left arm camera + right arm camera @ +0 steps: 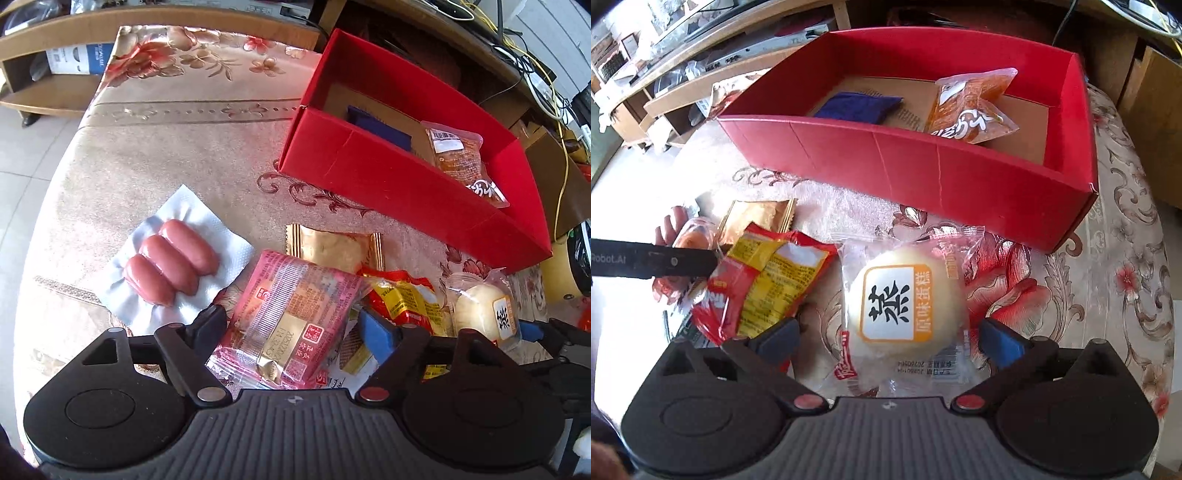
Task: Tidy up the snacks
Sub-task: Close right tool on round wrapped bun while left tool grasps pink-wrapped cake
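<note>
Between the wide-spread jaws of the right gripper (886, 338) lies the round cake packet (905, 306), flat on the table (1108, 240), and the pads do not touch it. Its red box (923, 173) sits straight ahead. The left gripper (291, 326) has its jaws around the pink packet (291, 317); I cannot tell if they pinch.

Floral tablecloth (177, 122), beige with red blossoms, covers the table surface. Wooden shelf unit (44, 59) stands at ten o'clock in the left wrist view, holding a blue-and-white box (79, 59). Tangled cables (532, 62), yellow and white, lie at two o'clock. Pale tiled floor (26, 155) shows at nine o'clock.
</note>
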Tool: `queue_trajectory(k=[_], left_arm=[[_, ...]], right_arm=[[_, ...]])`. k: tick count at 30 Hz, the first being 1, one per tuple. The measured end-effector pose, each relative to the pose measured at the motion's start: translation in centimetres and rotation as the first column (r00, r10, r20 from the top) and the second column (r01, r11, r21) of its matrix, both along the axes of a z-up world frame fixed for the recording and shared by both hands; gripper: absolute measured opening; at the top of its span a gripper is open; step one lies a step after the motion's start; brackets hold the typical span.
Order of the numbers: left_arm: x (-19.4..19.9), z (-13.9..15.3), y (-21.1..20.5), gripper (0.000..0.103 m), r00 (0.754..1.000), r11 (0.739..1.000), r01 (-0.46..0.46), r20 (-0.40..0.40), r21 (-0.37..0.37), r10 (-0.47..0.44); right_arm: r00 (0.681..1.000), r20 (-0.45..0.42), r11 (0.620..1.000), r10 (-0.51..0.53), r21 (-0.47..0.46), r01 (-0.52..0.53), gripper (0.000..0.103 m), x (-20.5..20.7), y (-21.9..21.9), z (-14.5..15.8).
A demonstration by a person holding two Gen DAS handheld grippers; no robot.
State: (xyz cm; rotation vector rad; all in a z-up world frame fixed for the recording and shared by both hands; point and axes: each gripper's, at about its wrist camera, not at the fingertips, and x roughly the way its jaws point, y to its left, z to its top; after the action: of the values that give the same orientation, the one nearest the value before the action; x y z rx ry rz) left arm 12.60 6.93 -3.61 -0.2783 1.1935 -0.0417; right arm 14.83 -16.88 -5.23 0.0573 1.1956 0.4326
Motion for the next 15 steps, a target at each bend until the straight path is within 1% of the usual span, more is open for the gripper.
queue_trajectory(k=[3,4,5,6,7,8,9,10,11,12,13,15], left_arm=[[0.3,-0.1,0.5,0.086,1.000,1.000,-0.016,-0.009,-0.012,0.016],[0.3,-0.1,0.5,0.086,1.000,1.000,-0.015,-0.011,-0.016,0.015],[0.3,-0.1,0.5,0.086,1.000,1.000,-0.013,-0.011,-0.012,0.013],[0.3,-0.1,0.5,0.087,1.000,1.000,-0.008,-0.012,-0.003,0.008],[0.3,-0.2,0.4,0.088,1.000,1.000,-0.006,-0.012,0.001,0.006],[0.3,-0.3,0.3,0.088,1.000,1.000,-0.005,-0.009,0.003,0.005],[0.2,-0.3,0.1,0.088,1.000,1.000,-0.005,-0.006,0.009,0.005],[0.2,-0.3,-0.1,0.087,1.000,1.000,-0.001,-0.004,0.019,0.002],[0.1,-0.3,-0.3,0.086,1.000,1.000,0.005,0.000,0.029,-0.005],[0.0,-0.2,-0.4,0.080,1.000,1.000,0.010,0.006,0.026,-0.010],[0.0,0.0,-0.5,0.070,1.000,1.000,0.012,0.010,0.013,-0.012],[-0.2,0.3,-0.6,0.064,1.000,1.000,0.012,0.019,-0.009,-0.012]], right_arm=[[0.999,-0.016,0.998,-0.035,0.050,0.036,0.101,0.3,-0.8,0.1],[0.998,-0.027,0.996,-0.051,0.066,0.052,0.099,0.5,-1.1,0.1],[0.997,-0.032,0.995,-0.068,0.068,0.070,0.091,0.6,-1.5,0.3],[0.997,-0.034,0.996,-0.073,0.054,0.075,0.086,0.7,-1.6,0.4],[0.997,-0.027,0.997,-0.073,0.030,0.074,0.077,0.7,-1.6,0.6],[0.998,-0.013,0.998,-0.069,0.004,0.069,0.069,0.5,-1.4,0.6],[0.998,0.000,0.998,-0.059,-0.018,0.059,0.068,0.4,-1.1,0.7],[0.999,0.016,0.998,-0.044,-0.047,0.044,0.064,0.1,-0.7,0.7],[0.999,0.036,0.996,-0.024,-0.085,0.027,0.058,-0.1,-0.2,0.7],[0.999,0.049,0.994,-0.010,-0.107,0.015,0.056,-0.4,0.1,0.8],[0.999,0.050,0.994,-0.005,-0.112,0.011,0.055,-0.5,0.2,0.9],[0.999,0.041,0.995,-0.003,-0.099,0.007,0.054,-0.6,0.1,1.1]])
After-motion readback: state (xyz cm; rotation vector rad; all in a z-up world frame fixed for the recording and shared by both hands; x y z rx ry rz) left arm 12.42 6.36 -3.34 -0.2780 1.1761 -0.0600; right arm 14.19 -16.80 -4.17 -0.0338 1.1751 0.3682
